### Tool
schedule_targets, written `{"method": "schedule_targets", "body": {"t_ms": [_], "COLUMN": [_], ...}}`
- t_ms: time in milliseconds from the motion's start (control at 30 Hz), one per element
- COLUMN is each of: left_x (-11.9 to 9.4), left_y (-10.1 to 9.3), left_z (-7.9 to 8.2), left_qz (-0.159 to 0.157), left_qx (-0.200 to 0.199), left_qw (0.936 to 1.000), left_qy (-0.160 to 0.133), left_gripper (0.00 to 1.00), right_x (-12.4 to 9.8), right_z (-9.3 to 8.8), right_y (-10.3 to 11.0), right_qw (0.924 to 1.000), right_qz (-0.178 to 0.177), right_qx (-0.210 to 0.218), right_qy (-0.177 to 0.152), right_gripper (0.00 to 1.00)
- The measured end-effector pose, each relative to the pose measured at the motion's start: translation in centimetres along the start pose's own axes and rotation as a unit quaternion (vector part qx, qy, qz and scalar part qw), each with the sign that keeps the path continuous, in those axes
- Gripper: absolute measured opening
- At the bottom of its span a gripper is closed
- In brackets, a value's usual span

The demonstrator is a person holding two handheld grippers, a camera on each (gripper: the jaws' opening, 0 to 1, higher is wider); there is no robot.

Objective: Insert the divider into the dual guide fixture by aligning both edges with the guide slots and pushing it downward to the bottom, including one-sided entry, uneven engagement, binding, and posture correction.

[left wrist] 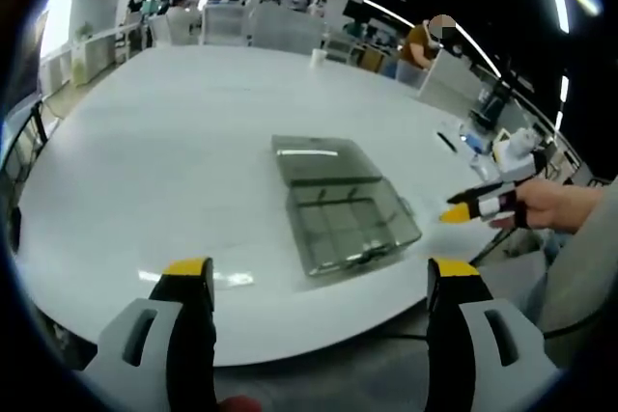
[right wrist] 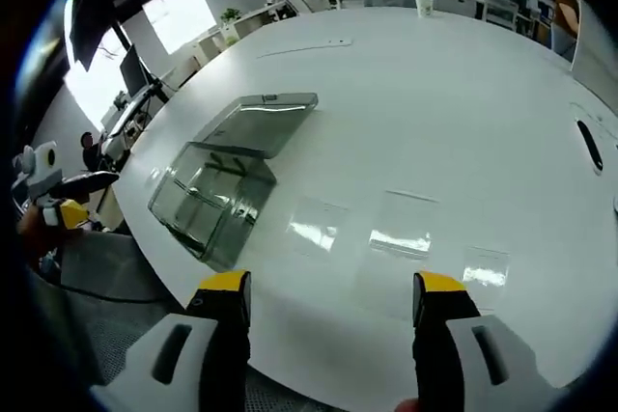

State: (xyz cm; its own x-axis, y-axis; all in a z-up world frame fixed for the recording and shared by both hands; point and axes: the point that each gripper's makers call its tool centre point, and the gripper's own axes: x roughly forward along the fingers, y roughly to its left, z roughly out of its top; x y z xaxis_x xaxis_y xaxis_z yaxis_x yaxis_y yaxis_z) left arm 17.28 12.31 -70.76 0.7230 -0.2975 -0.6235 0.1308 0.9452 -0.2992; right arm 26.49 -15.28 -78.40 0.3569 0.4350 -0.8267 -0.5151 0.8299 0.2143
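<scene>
A clear plastic box [left wrist: 343, 224] with inner guide slots and its lid [left wrist: 319, 159] folded back lies on the white table [left wrist: 174, 161]. My left gripper [left wrist: 319, 272] is open and hangs over the near table edge, short of the box, with nothing between its jaws. In the right gripper view the same box [right wrist: 212, 195] is at the left, and three flat clear dividers [right wrist: 401, 224] lie on the table beside it. My right gripper [right wrist: 331, 287] is open and empty, just before those dividers. It also enters the left gripper view as the right gripper [left wrist: 483, 206], held by a hand.
A black pen-like object [right wrist: 588, 144] lies near the table's right side and a paper cup [right wrist: 422, 6] stands at the far end. Desks, chairs and people fill the room behind. The left gripper [right wrist: 60, 202] appears past the table edge at the left.
</scene>
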Motion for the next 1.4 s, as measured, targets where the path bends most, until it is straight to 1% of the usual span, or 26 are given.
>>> {"method": "schedule_targets", "body": {"t_ms": [833, 1400], "left_x": [1.0, 1.4], "left_y": [0.0, 0.1], "left_z": [-0.7, -0.7], "left_qz": [-0.005, -0.007], "left_qx": [-0.003, -0.009], "left_qw": [0.9999, 0.9998], "left_qy": [0.015, 0.016], "left_gripper": [0.89, 0.89], "right_x": [1.5, 2.3], "right_z": [0.2, 0.1], "right_y": [-1.9, -3.3], "right_qw": [0.9996, 0.9990], "right_qz": [-0.012, -0.023], "right_qx": [0.018, 0.026], "right_qy": [0.016, 0.028], "right_gripper": [0.62, 0.58]}}
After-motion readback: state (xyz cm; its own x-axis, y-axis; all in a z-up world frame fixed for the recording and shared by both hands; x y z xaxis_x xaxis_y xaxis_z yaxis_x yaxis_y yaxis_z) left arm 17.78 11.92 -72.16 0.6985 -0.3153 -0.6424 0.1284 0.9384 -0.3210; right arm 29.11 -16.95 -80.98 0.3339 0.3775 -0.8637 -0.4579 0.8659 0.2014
